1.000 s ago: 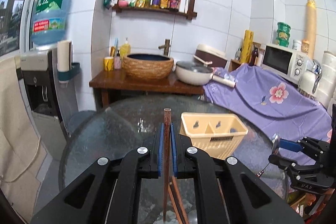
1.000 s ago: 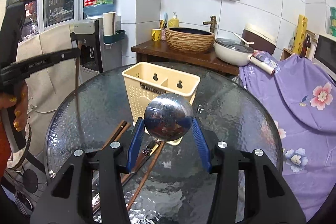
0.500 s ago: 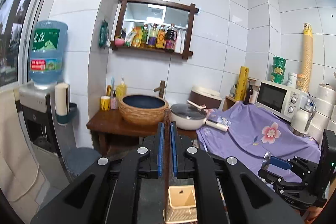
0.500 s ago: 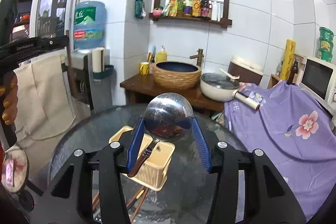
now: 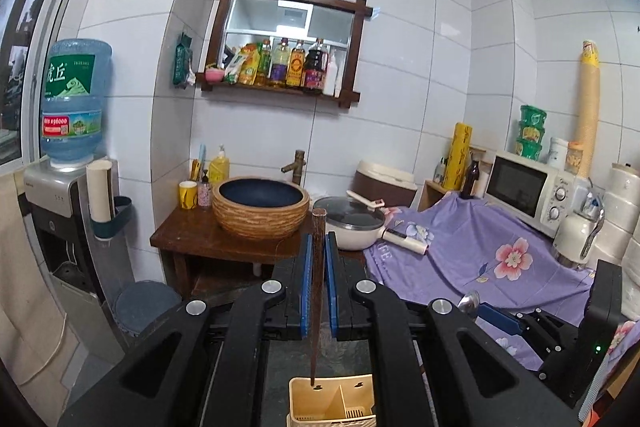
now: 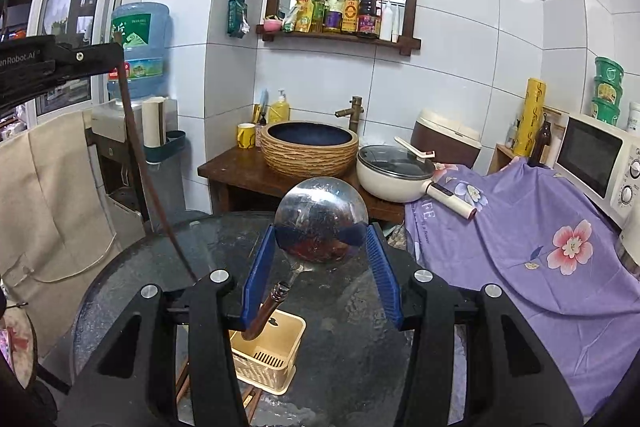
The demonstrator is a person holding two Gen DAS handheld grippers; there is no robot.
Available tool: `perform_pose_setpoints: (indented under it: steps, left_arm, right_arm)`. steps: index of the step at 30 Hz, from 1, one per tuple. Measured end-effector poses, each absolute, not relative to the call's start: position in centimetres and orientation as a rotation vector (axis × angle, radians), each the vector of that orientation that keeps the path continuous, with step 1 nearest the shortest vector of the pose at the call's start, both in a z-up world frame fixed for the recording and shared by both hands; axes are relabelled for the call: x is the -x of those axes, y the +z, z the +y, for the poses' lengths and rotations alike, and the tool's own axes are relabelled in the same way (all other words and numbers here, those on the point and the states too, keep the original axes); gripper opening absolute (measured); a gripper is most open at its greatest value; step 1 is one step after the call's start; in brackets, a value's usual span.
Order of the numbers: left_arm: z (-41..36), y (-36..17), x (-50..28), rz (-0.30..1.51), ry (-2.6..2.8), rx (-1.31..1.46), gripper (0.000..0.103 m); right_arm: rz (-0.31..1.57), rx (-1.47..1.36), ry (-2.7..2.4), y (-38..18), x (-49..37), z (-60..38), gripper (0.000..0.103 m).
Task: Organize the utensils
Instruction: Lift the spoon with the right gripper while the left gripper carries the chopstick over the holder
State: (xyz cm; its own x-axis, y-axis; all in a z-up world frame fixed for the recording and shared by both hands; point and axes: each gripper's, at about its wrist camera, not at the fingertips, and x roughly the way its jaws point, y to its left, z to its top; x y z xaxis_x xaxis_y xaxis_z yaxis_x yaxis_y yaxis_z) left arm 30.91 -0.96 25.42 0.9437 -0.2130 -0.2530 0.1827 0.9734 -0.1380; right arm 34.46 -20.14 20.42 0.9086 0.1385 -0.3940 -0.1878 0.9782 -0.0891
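My left gripper point(image 5: 318, 247) is shut on a dark brown chopstick point(image 5: 316, 307) that hangs upright, its lower tip over the left compartment of the cream utensil basket point(image 5: 348, 407). In the right wrist view, that same chopstick point(image 6: 148, 179) slants down from the left gripper point(image 6: 114, 53) at the upper left. The blue pads of my right gripper point(image 6: 322, 239) press on both sides of the round bowl of a steel ladle point(image 6: 320, 219). Its handle slopes down to the left above the basket point(image 6: 276, 363). In the left wrist view the right gripper point(image 5: 484, 309) is low on the right.
The basket stands on a round dark glass table point(image 6: 352, 311), with more chopsticks point(image 6: 182, 385) lying beside it. Behind are a wooden stand with a woven basin point(image 6: 310, 151), a white pan point(image 6: 394, 173), a purple flowered cloth point(image 6: 532, 227), a microwave point(image 5: 524, 187) and a water dispenser point(image 5: 74, 99).
Both grippers have risen with the chopstick and the ladle still in them. The basket and table have dropped to the bottom of both views, and more of the wall shows.
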Motion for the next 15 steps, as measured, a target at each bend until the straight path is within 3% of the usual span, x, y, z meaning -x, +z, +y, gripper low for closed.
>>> perform_pose_setpoints:
  steps: [15]
  left_arm:
    - [-2.0,15.3,-34.8,0.472,-0.183,0.12,0.007]
  right_arm:
    - [0.512,0.204,0.154,11.5,-37.2,-18.0,0.048]
